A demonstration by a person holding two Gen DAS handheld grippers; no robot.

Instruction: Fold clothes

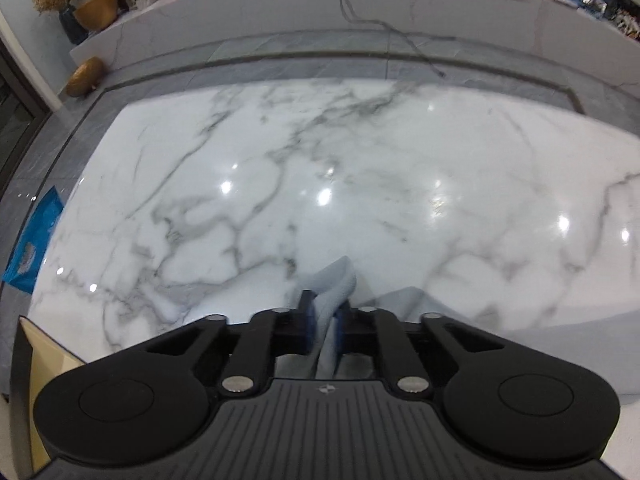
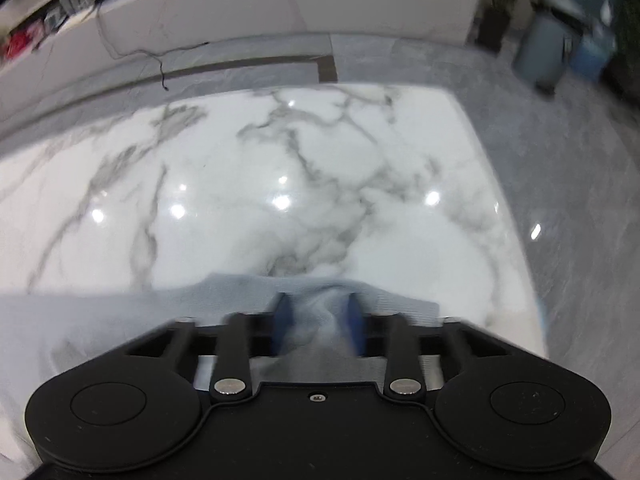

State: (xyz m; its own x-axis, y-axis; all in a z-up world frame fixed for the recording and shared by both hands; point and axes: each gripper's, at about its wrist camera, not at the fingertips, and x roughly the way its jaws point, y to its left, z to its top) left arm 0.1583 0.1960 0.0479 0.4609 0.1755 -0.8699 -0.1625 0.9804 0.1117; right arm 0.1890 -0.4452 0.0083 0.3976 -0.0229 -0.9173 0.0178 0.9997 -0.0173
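A pale grey-blue knit garment (image 2: pixel 240 292) lies at the near edge of a glossy white marble table (image 2: pixel 280 168). My right gripper (image 2: pixel 318 312) points steeply down, its blue pads shut on a bunched fold of the garment. In the left wrist view, my left gripper (image 1: pixel 325 312) is shut on a narrow ridge of the same garment (image 1: pixel 334 280), which sticks up between the pads. More of the cloth spreads to the right of it (image 1: pixel 404 300). Most of the garment is hidden under the gripper bodies.
Beyond the table runs grey tiled floor and a long white marble counter (image 1: pixel 360 4) with boxes and a trailing cable (image 1: pixel 384 28). A blue bag (image 1: pixel 34 240) lies on the floor at left. Bins (image 2: pixel 560 44) and a potted plant (image 2: pixel 500 4) stand at far right.
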